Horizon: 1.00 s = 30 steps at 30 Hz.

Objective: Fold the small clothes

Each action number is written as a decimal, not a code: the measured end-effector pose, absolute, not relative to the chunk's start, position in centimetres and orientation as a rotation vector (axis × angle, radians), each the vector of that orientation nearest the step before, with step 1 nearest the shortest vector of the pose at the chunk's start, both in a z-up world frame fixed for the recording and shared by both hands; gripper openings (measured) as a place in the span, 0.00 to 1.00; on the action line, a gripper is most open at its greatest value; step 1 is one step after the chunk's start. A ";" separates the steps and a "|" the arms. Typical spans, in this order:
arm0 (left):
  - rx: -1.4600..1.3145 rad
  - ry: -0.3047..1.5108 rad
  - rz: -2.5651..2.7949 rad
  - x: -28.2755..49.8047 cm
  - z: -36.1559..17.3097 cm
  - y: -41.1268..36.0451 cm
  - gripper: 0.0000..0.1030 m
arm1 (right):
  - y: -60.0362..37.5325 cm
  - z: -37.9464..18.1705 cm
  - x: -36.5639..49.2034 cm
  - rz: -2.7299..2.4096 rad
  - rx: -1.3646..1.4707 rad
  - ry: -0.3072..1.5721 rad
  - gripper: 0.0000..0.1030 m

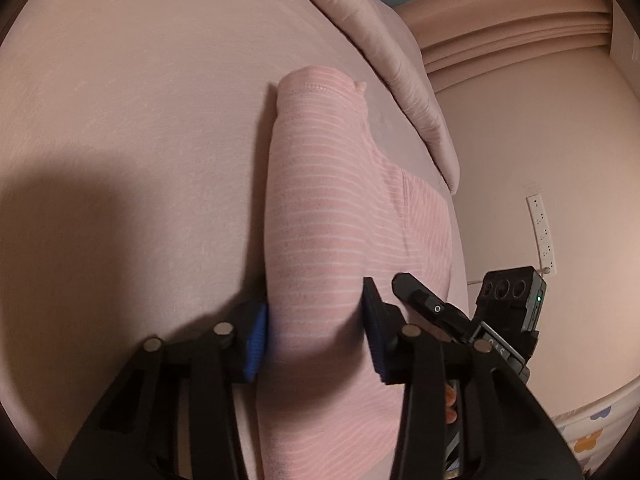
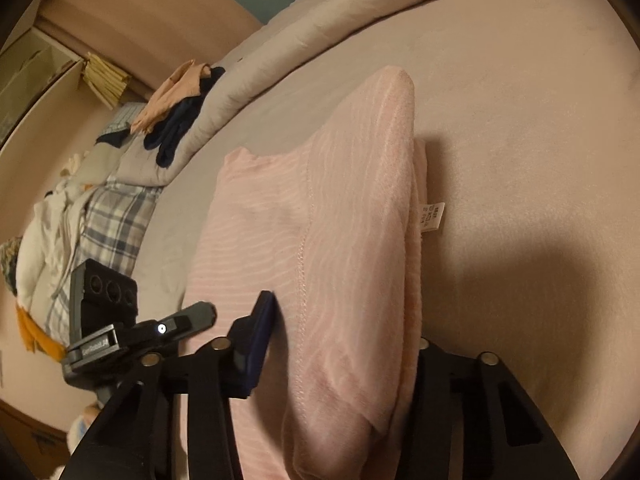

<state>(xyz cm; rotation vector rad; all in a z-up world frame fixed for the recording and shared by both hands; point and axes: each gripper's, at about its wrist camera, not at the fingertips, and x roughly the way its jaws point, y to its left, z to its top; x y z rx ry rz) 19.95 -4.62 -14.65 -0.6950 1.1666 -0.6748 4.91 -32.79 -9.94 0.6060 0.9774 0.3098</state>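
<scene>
Pink striped garment (image 1: 320,216), a small knit piece with thin white lines, lies on a bed (image 1: 140,120) covered by a plain pale pink sheet. One long side is rolled up into a raised fold that runs away from both cameras. A white care label (image 2: 431,216) sticks out from under the fold on the sheet side.

In the left wrist view, the left gripper (image 1: 316,344) has its blue-padded fingers (image 1: 256,344) set on either side of the raised fold, pressing against the cloth and holding it. The right gripper's black body appears just beside it, low at the right.

In the right wrist view, the right gripper (image 2: 340,344) straddles the same fold. Its near finger pad (image 2: 260,336) stands slightly apart from the cloth, and the other finger is hidden behind the fabric, so its hold cannot be judged.

A quilted duvet (image 2: 320,12) edges the bed. A heap of other clothes (image 2: 176,112) lies well apart on it.
</scene>
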 end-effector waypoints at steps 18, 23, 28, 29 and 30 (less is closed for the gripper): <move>-0.486 1.029 -0.616 17.4 -10.0 -5.8 0.30 | -30.4 -6.4 2.1 0.287 0.456 0.834 0.29; -0.472 1.012 -0.621 15.9 -9.3 -5.3 0.30 | -30.0 -5.6 0.8 0.296 0.459 0.811 0.29; -0.451 0.996 -0.624 14.8 -8.5 -5.2 0.30 | -29.1 -4.7 -0.5 0.301 0.444 0.795 0.29; -0.447 0.991 -0.625 14.5 -8.3 -5.1 0.30 | -29.0 -4.6 -0.7 0.302 0.444 0.794 0.29; -0.443 0.987 -0.626 14.1 -8.2 -4.9 0.30 | -28.8 -4.4 -1.0 0.304 0.445 0.791 0.29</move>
